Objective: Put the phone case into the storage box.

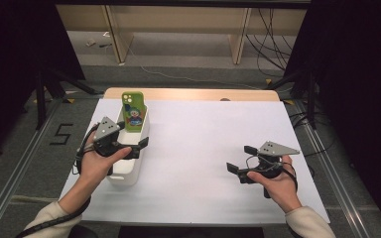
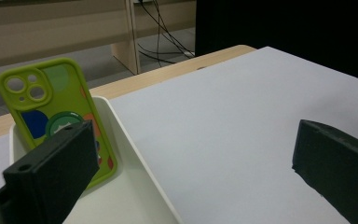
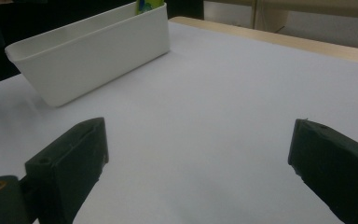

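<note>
A green phone case (image 1: 132,110) with a cartoon print stands upright, leaning against the far end of a long white bin (image 1: 127,174) at the table's left. In the left gripper view the phone case (image 2: 51,102) rises just behind one jaw, inside the bin (image 2: 135,154). My left gripper (image 1: 132,138) hovers over the bin's middle, open and holding nothing. My right gripper (image 1: 241,159) is open over the bare white sheet at the right, well apart from the bin. The right gripper view shows the bin (image 3: 93,56) from outside, with the case's top (image 3: 148,4) poking above its rim.
A white sheet (image 1: 203,148) covers most of the wooden table (image 1: 193,94). Beyond the far edge lie a floor with cables (image 1: 273,39) and wooden frame legs (image 1: 239,34). Dark stands flank both sides.
</note>
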`<state>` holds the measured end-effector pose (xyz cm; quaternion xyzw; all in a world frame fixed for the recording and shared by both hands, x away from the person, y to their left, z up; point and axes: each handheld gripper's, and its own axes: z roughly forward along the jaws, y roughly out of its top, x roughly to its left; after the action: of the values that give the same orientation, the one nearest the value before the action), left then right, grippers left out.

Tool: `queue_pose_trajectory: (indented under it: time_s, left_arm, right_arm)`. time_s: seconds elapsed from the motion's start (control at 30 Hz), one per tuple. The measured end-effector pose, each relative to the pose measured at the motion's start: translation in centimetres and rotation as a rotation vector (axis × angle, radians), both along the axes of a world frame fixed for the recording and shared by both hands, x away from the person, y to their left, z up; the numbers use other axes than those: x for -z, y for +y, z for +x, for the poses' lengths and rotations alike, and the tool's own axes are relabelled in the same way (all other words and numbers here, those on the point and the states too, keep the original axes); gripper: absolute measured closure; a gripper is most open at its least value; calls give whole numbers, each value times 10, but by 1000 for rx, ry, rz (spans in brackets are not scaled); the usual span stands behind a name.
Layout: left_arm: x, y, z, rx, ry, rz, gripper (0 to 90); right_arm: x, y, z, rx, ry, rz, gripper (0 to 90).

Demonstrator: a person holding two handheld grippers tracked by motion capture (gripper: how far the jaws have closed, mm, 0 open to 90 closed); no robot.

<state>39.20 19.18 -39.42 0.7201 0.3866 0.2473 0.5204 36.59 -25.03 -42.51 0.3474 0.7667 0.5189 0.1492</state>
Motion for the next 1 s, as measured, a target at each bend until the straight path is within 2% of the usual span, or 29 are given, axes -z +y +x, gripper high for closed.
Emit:
queue_pose_trajectory:
  time_s: [0.43,1.0]
  left_arm:
    - [5,-2,-10,25,-4,-12,0]
    - [14,-1,-21,55,-3,-1,0]
  right_arm:
    - [-1,-1,-1,-3,-4,1,59]
    - [-1,-1,-1,-12,-8,1,60]
